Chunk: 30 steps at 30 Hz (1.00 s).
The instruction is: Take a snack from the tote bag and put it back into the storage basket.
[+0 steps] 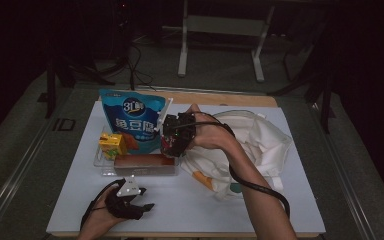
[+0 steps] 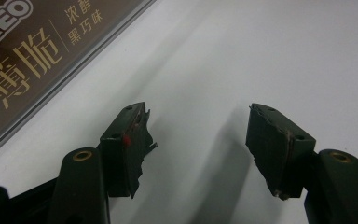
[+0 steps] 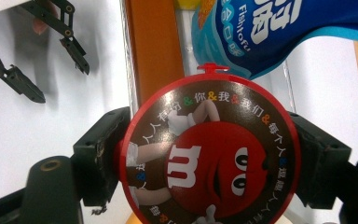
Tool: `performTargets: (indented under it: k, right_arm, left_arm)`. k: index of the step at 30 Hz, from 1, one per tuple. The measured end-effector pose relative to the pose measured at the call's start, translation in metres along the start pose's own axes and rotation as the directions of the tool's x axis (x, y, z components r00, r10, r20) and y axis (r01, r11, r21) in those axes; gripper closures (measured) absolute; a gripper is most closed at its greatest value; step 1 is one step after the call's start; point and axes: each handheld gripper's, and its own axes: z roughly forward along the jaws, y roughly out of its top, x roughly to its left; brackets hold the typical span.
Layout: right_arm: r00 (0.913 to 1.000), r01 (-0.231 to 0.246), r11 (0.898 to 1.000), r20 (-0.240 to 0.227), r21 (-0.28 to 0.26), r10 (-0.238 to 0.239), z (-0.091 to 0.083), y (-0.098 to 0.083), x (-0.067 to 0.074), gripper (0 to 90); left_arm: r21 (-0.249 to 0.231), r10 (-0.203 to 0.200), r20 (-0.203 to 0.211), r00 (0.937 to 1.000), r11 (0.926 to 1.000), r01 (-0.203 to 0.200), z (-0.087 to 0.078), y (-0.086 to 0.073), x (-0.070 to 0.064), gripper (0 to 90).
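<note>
The counter [image 1: 280, 200] lies bare at its near edge, where the left gripper [image 1: 130, 197] rests, jaws spread. The right gripper [image 1: 176, 134], wrist bent leftward, pinches a round candy tin [image 3: 209, 154] above the clear tray [image 1: 140, 170].

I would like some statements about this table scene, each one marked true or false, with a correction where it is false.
1. The right gripper grips a round M&M's container between its fingers. True.
2. The left gripper is closed on a box. False: its fingers are apart with bare white table surface between them.
3. A blue snack bag stands at the clear tray. True.
4. The yellow carton lies on the white cloth bag. False: it is at the left end of the tray, apart from the bag.
5. The left gripper rests over the tray. False: in the high view it sits near the front edge of the table, short of the tray.
</note>
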Motion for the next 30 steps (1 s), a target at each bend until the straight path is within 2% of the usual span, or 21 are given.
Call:
performTargets:
  k: [14,19,30]
  right_arm:
    - [0.9998,-0.019,1.0,-0.002,0.005,0.019,0.016,0.002,-0.006,23.4]
    - [1.0,-0.003,1.0,0.007,0.027,0.002,0.022,0.006,-0.005,23.3]
    - [0.9999,-0.006,0.999,0.016,0.037,0.006,0.033,0.008,-0.01,23.3]
  left_arm:
    - [-0.003,0.001,-0.001,1.0,1.0,-0.001,-0.001,0.0,0.0,38.6]
    - [-0.006,0.0,-0.002,1.0,1.0,0.0,-0.001,0.0,0.0,38.6]
    - [-0.01,-0.001,-0.002,1.0,1.0,0.001,-0.002,0.0,0.0,38.6]
